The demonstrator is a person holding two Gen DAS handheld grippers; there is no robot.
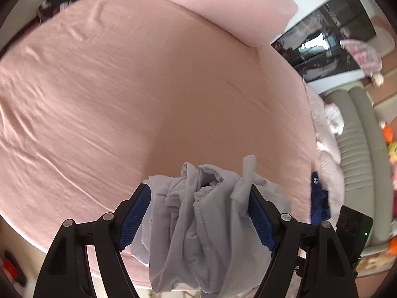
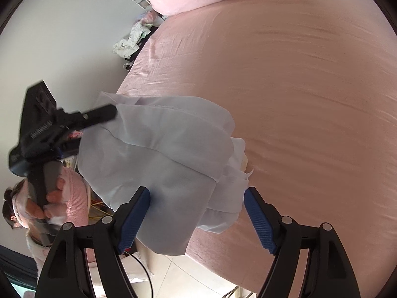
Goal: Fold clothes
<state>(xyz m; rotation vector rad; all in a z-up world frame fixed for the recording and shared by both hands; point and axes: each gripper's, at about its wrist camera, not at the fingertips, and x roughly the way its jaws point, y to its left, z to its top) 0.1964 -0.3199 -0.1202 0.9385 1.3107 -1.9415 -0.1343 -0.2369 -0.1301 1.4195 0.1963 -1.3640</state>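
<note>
Left gripper: clamped wide on a bunched pale grey garment hanging over the near edge of the pink bed
Right gripper: jaws apart; garment lies between, pads not pressing it
Surroundings: pink pillow far side; clothes pile on floor beside bed; blue cloth at right edge

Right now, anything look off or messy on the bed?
Yes. The pale lavender garment is bunched, not flat, and hangs over the pink bed's edge. The left tongs have wadded fabric between their pads; the right tongs stand open over it. Loose clothes are heaped on the floor beside the bed.
</note>
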